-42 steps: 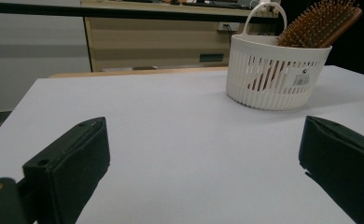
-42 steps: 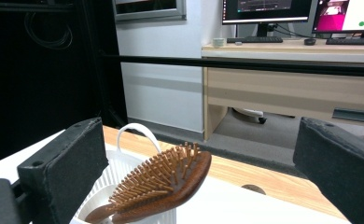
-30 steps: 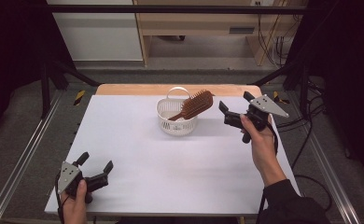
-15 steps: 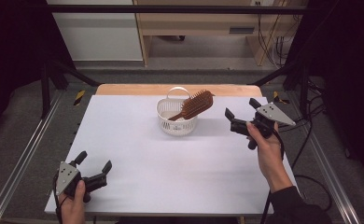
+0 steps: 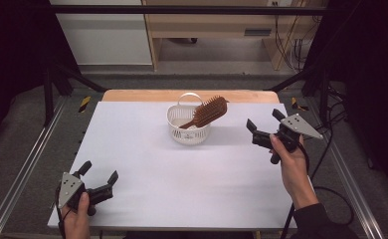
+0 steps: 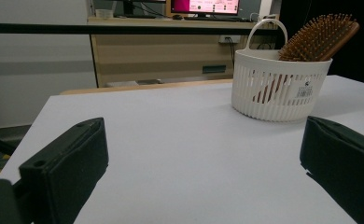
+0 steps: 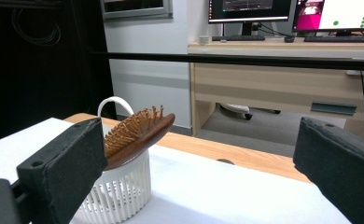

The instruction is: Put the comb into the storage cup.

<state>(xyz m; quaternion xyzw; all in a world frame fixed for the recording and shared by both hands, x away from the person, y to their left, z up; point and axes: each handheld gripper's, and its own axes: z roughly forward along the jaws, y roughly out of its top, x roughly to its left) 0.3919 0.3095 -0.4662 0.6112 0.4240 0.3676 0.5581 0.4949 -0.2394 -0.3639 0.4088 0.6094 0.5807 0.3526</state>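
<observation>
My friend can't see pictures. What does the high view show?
A brown wooden hairbrush leans handle-down in a small white slotted plastic basket on a white table. A person holds an open black hand-held gripper at each side: left hand-held gripper, right hand-held gripper.

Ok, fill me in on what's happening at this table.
A person holds a claw in each hand over a white table. A brown wooden hairbrush sits handle-down in a small white slotted plastic basket, its bristled head leaning over the rim. The right claw hangs open beside the basket, holding nothing. The left claw rests open near the table's front corner.
</observation>
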